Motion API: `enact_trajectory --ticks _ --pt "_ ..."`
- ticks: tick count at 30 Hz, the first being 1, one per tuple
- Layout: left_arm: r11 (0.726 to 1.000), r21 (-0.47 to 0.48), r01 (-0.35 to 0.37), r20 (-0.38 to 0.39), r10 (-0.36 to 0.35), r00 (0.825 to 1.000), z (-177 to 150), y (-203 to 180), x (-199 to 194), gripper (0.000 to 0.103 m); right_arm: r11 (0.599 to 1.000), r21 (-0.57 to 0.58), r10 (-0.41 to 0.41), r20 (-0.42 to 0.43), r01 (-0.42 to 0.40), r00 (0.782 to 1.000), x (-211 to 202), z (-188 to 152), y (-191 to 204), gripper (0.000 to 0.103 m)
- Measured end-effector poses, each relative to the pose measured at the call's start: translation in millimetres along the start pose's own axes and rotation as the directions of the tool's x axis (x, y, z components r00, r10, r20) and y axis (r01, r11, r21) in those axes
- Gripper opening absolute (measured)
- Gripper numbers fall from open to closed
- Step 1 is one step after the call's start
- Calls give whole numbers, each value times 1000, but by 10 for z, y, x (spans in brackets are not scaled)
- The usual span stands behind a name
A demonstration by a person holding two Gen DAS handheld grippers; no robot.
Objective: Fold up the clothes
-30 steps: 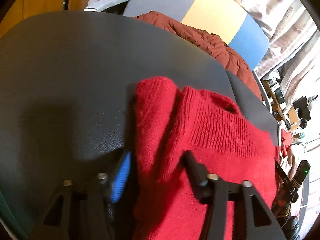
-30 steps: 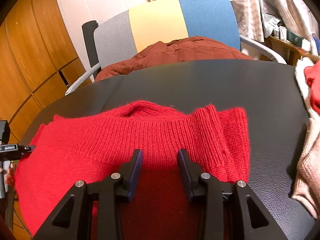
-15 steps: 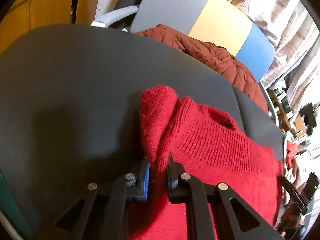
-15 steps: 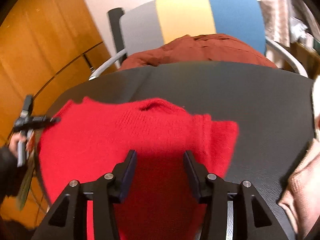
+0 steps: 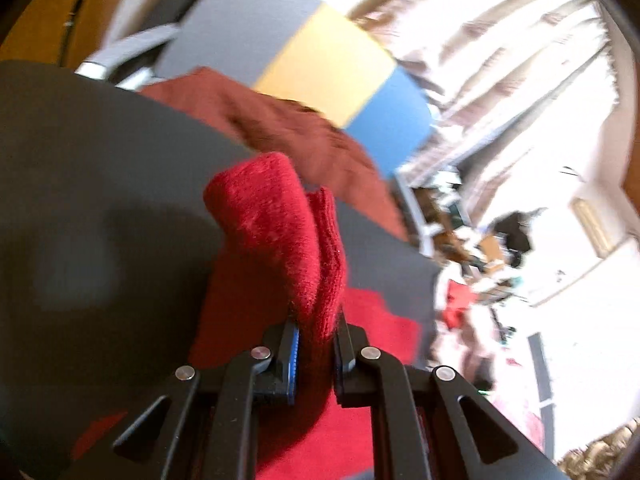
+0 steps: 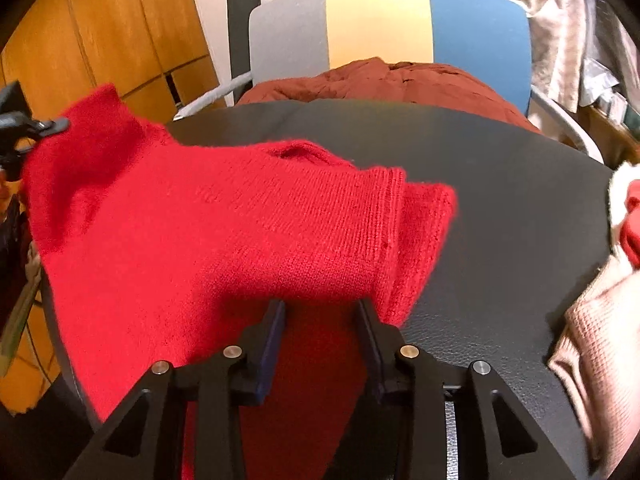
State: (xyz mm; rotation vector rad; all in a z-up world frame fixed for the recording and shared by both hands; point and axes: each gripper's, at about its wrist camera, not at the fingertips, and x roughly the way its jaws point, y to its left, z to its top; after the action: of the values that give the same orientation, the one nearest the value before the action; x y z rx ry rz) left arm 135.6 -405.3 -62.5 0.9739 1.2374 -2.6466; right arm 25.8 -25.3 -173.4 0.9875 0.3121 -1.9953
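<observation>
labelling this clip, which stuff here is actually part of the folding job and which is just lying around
Part of the job:
- red sweater, one end lifted
- left gripper, fingers clamped on the sweater
- right gripper, fingers apart over the sweater
- black table

Just lying about:
- rust-brown jacket on the chair
- pink knit garment at the table's right edge

We see a dark table [image 6: 500, 184] filling the middle of the right wrist view. At twelve o'clock stands a chair [image 6: 380, 28] with a grey, yellow and blue back, and a rust-brown quilted jacket [image 6: 380, 84] lies heaped on its seat. Wooden cabinet doors [image 6: 100, 36] rise at ten o'clock. A pale pink knit [image 6: 592, 340] lies at four o'clock on the table's edge.
</observation>
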Motion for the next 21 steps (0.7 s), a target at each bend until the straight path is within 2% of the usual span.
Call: enact_trajectory --ticks 5,7,13,16,21 --pt "992 51 112 -61 -109 992 -131 -731 287 11 997 64 27 55 -30 998 -19 -75 -59 38" --pt "988 81 132 -89 -125 988 -241 -994 401 11 996 80 35 70 -41 997 -26 -90 -66 38" --pt "980 62 187 -207 -170 963 -443 -1474 1098 11 992 106 56 99 -67 993 -27 -116 -92 38" --pt "983 59 176 -258 -155 954 -585 -1625 1382 11 990 116 67 110 -80 992 -17 -114 -118 38" --pt "994 58 95 -340 -70 938 -789 -1648 1981 11 989 120 74 117 -88 990 -6 -114 -136 38"
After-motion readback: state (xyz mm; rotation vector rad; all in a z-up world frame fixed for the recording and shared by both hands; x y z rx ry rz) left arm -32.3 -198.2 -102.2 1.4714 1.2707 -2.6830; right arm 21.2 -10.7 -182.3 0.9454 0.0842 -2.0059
